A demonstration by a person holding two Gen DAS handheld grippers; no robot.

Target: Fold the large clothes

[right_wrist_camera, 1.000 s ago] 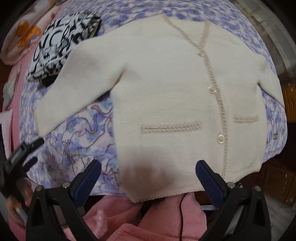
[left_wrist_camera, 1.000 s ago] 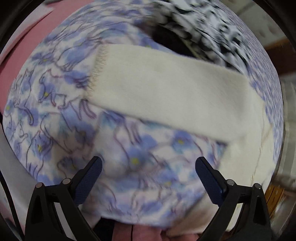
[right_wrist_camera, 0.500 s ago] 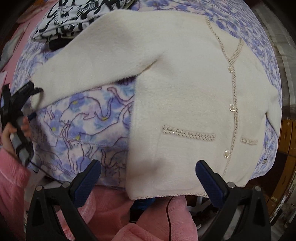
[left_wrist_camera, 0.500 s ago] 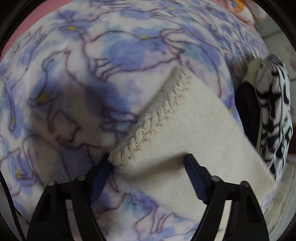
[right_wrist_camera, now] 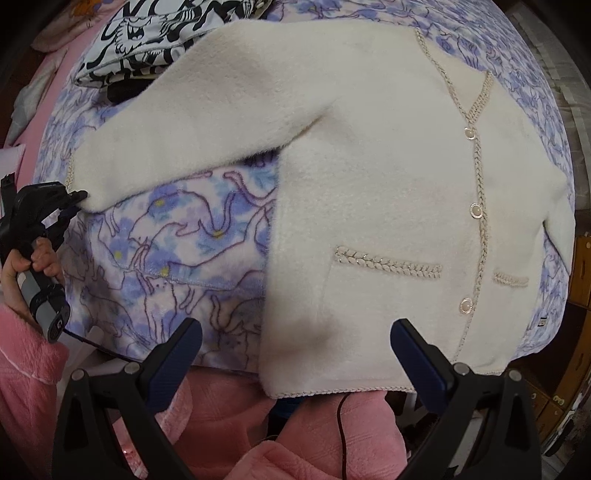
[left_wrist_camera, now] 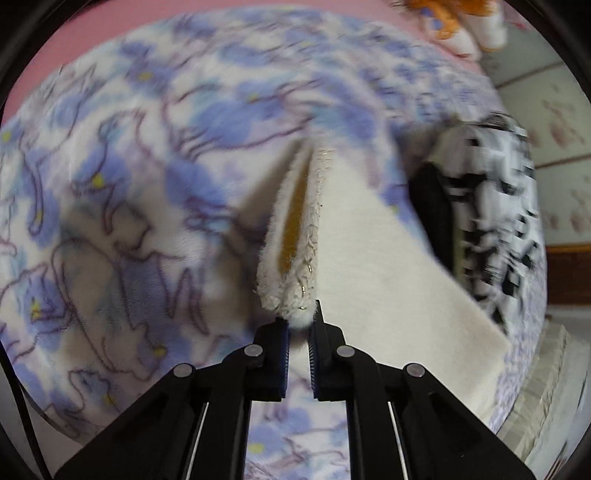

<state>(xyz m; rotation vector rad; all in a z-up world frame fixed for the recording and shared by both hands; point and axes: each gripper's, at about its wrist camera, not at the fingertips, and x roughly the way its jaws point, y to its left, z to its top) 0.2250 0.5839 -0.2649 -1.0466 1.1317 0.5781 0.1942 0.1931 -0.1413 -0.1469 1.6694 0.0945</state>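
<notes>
While the cream cardigan [right_wrist_camera: 369, 177] is spread front-up on the blue cat-print blanket [right_wrist_camera: 192, 236], its sleeve cuff [left_wrist_camera: 295, 258] is pinched by the left gripper [left_wrist_camera: 299, 334].

The left jaws are seen closed on the braided cuff edge at lower centre of the left wrist view, the sleeve running toward the right of the frame. The right gripper [right_wrist_camera: 295, 354] is held with jaws wide apart over the cardigan's hem at the bottom of its frame, nothing being gripped. A black-and-white printed garment [right_wrist_camera: 147, 33] is seen at upper left, partly under the sleeve.
</notes>
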